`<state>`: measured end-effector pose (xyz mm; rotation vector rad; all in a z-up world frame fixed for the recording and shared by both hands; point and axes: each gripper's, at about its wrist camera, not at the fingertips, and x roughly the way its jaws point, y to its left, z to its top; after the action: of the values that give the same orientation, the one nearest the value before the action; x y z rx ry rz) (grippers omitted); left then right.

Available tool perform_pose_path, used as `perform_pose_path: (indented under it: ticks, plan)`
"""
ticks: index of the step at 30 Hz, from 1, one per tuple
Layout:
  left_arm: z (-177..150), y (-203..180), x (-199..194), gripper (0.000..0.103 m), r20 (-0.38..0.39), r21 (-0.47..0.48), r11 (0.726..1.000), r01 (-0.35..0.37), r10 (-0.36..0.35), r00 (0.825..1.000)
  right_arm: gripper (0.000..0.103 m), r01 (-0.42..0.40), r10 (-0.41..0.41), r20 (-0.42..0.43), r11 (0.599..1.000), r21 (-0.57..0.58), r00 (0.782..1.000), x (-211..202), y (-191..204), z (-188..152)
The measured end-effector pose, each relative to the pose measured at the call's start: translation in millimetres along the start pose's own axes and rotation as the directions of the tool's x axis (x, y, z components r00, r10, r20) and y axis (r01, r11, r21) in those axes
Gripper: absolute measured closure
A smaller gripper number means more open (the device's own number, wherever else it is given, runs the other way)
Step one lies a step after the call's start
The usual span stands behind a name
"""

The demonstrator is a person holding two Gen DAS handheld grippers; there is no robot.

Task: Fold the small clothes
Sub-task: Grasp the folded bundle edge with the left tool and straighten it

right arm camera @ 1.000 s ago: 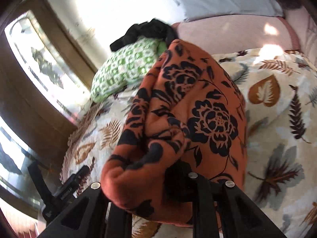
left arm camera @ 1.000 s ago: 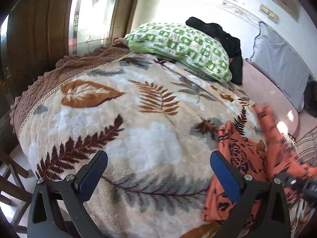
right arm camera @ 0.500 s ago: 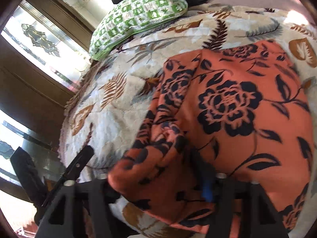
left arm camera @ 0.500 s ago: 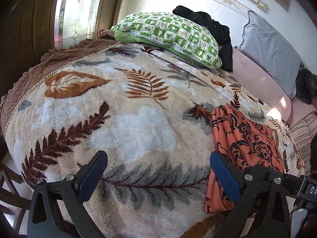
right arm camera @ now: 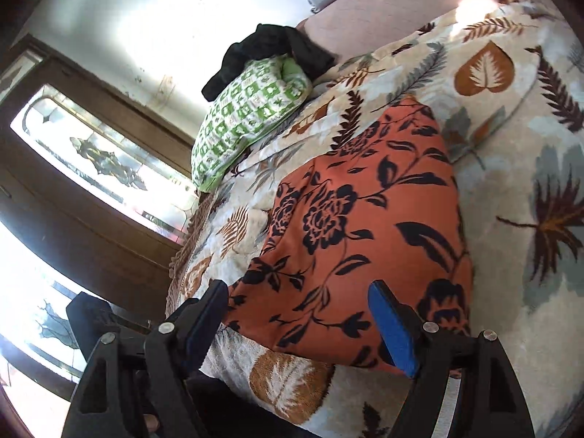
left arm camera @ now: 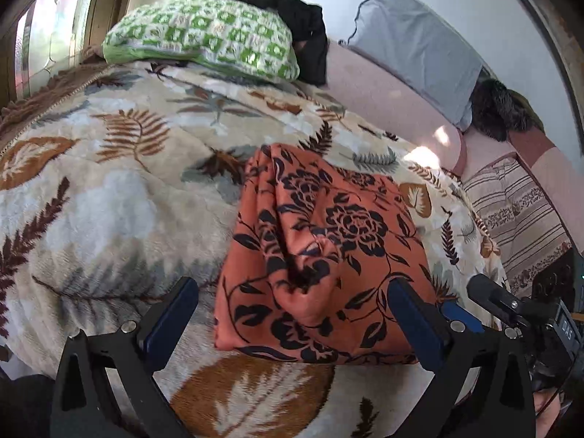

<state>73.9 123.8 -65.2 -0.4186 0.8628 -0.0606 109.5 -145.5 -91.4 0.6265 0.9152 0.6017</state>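
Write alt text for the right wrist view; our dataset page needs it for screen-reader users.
An orange garment with black flowers lies folded on a leaf-patterned blanket, framed by the open right gripper hovering at its near edge. Behind sit a green checked pillow topped by black clothing.

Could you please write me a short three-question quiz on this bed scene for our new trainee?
1. True or false: the right tool is clamped on the orange garment with black flowers.
2. Multiple choice: what lies on top of the green-and-white checked pillow? A) a black piece of clothing B) a grey cushion C) a striped blanket
3. Fill in: the orange garment rests on a fleece blanket with a ____ print.

Key
1. False: its jaws stand open above the garment's near edge, like those of the left tool.
2. A
3. leaf
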Motion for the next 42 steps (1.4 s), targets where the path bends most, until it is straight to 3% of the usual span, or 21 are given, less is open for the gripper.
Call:
perform_pose_path:
  ticks: [1,2,3,5,7,10,11,13,14,18,29,35,38,41,42]
  plan:
    - [0.4,-2.7,10.4,0.001,-0.036,0.0,1.0,0.008,-0.008,0.999,0.021,-0.004,0.004,0.002,1.0,0.013,1.0,-2.7,-5.9,-0.4]
    - [1.5,-3.5,19.6,0.014,-0.066,-0.01,1.0,0.005,-0.005,0.998,0.021,-0.004,0.004,0.002,1.0,0.021,1.0,-5.6,-10.9,-0.3]
    - [3.6,-2.9,28.3,0.047,-0.102,-0.029,1.0,0.013,-0.016,0.995,0.021,-0.005,0.005,0.001,1.0,0.029,1.0,-5.3,-15.2,-0.1]
    - [8.1,-2.2,39.7,0.092,-0.162,-0.037,0.999,0.009,-0.015,0.987,0.021,-0.014,0.014,-0.004,0.999,0.046,1.0,-5.5,-22.7,-1.0]
    - [10.6,-0.1,29.0,0.092,-0.12,-0.051,0.998,0.019,-0.025,0.992,0.021,-0.02,0.021,-0.013,0.998,0.058,1.0,-5.9,-28.6,-3.3]
    - [3.2,5.3,3.8,0.092,-0.017,-0.032,0.999,-0.015,0.014,1.0,0.021,-0.03,0.031,-0.014,0.998,0.062,0.999,-7.3,-31.2,-4.2]
    - [-2.5,14.7,7.6,0.092,-0.024,-0.058,0.998,-0.03,0.029,0.999,0.021,-0.032,0.033,-0.011,0.998,0.06,0.999,-7.9,-31.4,-3.5]
    - [-17.7,41.6,37.1,0.091,-0.124,-0.138,0.988,-0.064,0.046,0.991,0.021,-0.031,0.032,-0.014,0.998,0.058,0.999,-4.4,-32.6,-3.6]
    - [-22.7,49.2,44.5,0.09,-0.133,-0.156,0.987,-0.049,0.028,0.991,0.021,-0.027,0.029,-0.026,0.998,0.061,0.999,-0.1,-34.3,-3.6]
    - [-19.0,38.3,36.0,0.088,-0.106,-0.095,0.994,-0.059,0.049,0.993,0.02,-0.008,0.01,-0.058,0.999,0.039,0.998,9.7,-32.0,-5.5]
    - [-23.2,42.3,37.8,0.087,-0.1,-0.088,0.996,-0.033,0.025,0.995,0.02,-0.002,0.006,-0.09,0.999,0.043,0.996,13.8,-34.3,-12.5]
    - [-23.1,43.1,38.4,0.087,-0.101,-0.08,0.996,-0.035,0.026,0.995,0.02,-0.066,0.067,-0.062,0.998,0.014,0.996,2.9,-13.3,12.8]
    - [-22.9,39.9,38.7,0.087,-0.102,-0.062,0.997,-0.048,0.042,0.994,0.016,-0.152,0.16,-0.077,0.983,0.099,0.984,16.5,-16.9,39.3]
    - [-20.4,36.6,36.4,0.085,-0.115,-0.047,0.997,-0.062,0.057,0.992,0.012,-0.071,0.147,-0.241,0.952,0.298,0.959,65.6,-54.2,42.1]
    - [-18.4,34.6,31.5,0.081,-0.114,-0.042,0.997,-0.069,0.064,0.991,0.012,-0.081,0.168,-0.24,0.939,0.334,0.956,72.7,-62.5,40.1]
